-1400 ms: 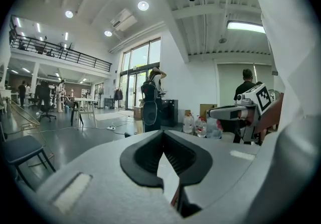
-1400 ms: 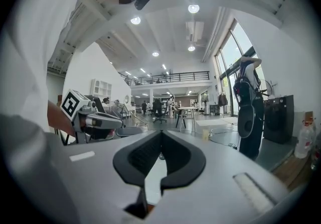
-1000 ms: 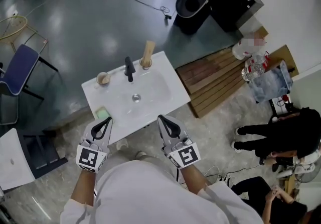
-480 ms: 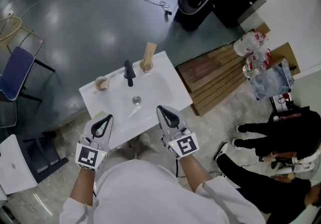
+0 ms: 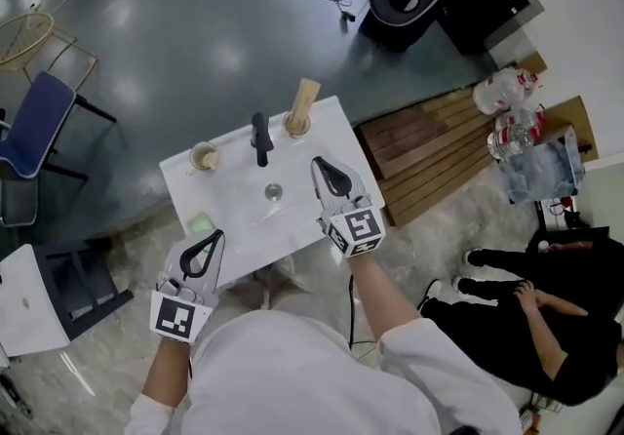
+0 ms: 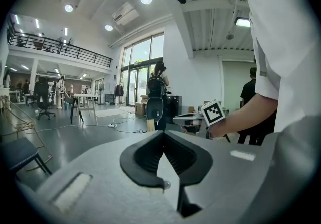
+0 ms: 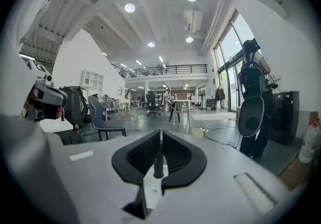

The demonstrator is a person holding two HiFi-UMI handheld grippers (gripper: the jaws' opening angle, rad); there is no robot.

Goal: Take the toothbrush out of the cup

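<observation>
A white desk [image 5: 343,142] with a basin sunk into it sits at the centre of the head view. The cup [image 5: 295,125] stands at its upper right corner, and the toothbrush [image 5: 306,98], a pale upright handle, stands in it and leans slightly toward the right of the frame. A black faucet [image 5: 259,137] stands just left of the cup, and a second, tan cup [image 5: 204,157] is near the upper left corner. A green block [image 5: 200,223] lies at the lower left edge. The right gripper [image 5: 319,164] hangs over the right side of the desk, below the cup and apart from it. Its jaws are opening, with only a narrow gap between them and nothing gripped. In the right gripper view a dark upright post, seemingly the faucet, shows through that gap beyond the tips. The left gripper [image 5: 216,236] is held at the lower left edge of the desk, near the green block, with its jaws closed on nothing.
</observation>
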